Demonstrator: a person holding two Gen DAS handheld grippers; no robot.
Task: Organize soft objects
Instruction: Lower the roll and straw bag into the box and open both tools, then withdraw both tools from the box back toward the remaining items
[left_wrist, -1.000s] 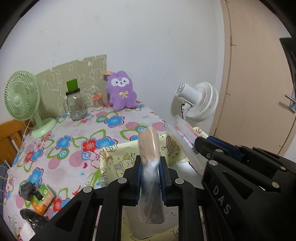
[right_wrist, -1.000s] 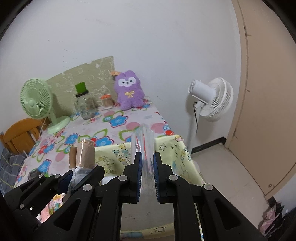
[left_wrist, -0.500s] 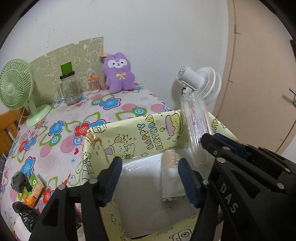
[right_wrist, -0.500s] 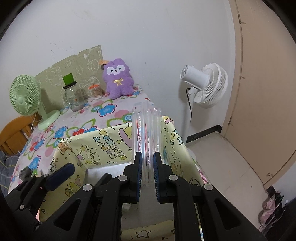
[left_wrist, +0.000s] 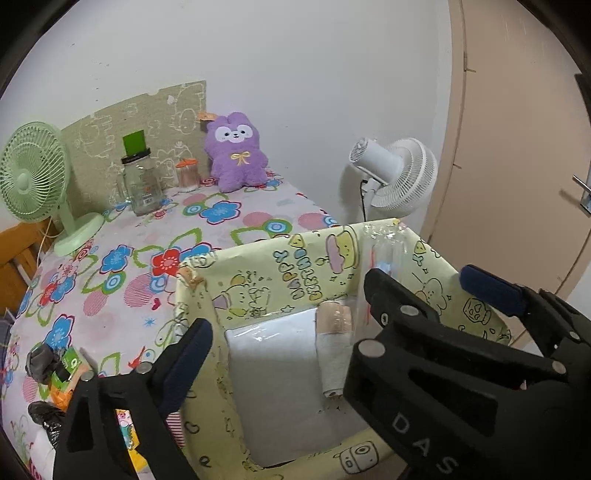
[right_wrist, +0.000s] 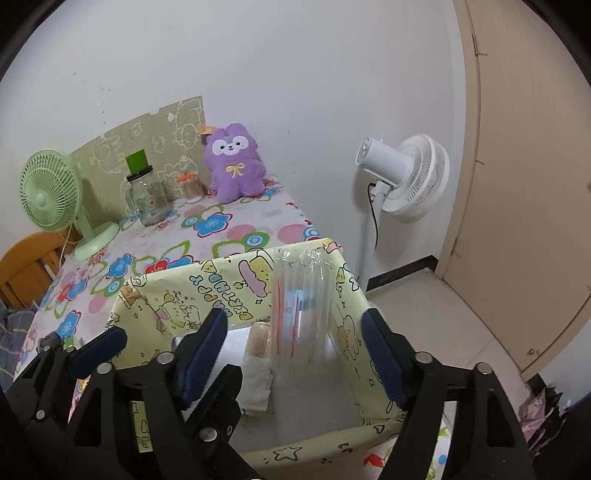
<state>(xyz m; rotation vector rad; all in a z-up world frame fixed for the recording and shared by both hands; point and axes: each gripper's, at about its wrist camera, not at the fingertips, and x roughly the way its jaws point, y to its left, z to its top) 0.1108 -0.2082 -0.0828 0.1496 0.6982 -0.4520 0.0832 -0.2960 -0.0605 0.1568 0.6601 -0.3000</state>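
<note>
In the yellow box (left_wrist: 325, 258) lay the beige roll (left_wrist: 334, 347) and clear packet (right_wrist: 299, 314), released; both grippers' fingers (right_wrist: 380, 354) had just opened, empty, small items (left_wrist: 55, 369) left on the table (left_wrist: 110, 295).

a beige roll in clear wrap (left_wrist: 334, 347) lies on the white floor of the yellow cartoon-print box (left_wrist: 280, 273), its tan end toward the far wall and its pale wrapped end toward the near side. just beside it on the right, a clear plastic packet with red and blue print inside (right_wrist: 301, 314) stands nearly upright, its crinkled top level with the box's far rim. the box is open-topped and sits at the desk's near edge
</note>
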